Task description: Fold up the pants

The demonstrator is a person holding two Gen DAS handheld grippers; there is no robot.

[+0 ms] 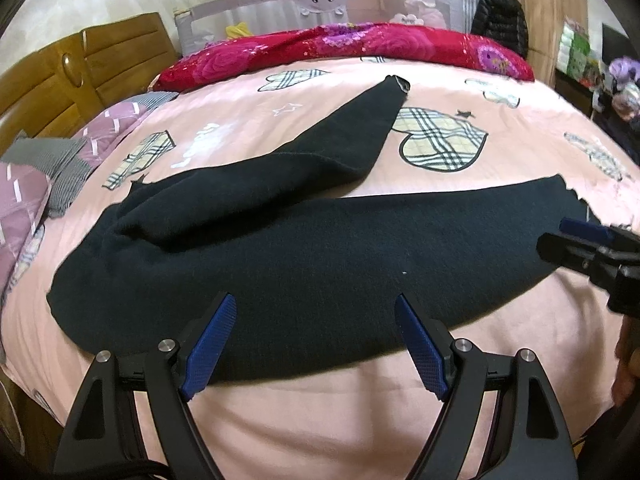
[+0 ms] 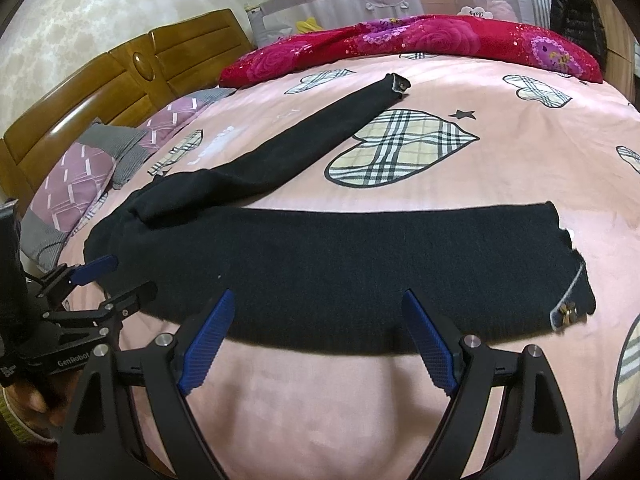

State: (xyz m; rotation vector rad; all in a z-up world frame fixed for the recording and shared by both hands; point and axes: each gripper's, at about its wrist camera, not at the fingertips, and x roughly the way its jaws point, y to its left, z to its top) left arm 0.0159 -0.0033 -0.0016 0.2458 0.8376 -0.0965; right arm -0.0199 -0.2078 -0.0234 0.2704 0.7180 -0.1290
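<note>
Across the near half of the pink heart-print bedspread (image 1: 304, 408) lie the black knit pants (image 1: 320, 264), one leg stretched flat left to right, the other angling away toward the far red floral blanket (image 1: 360, 46). Left gripper (image 1: 316, 340) hangs just over the near edge, jaws spread wide, nothing held; right gripper (image 2: 320, 340) likewise gapes empty, further toward the cuff end with its small gold trim (image 2: 566, 312). By my read, the splayed far leg needs bringing over onto the near one: pinch it at cuff and thigh together, lift low, lay edge on edge, and avoid dragging the bottom leg into wrinkles.
</note>
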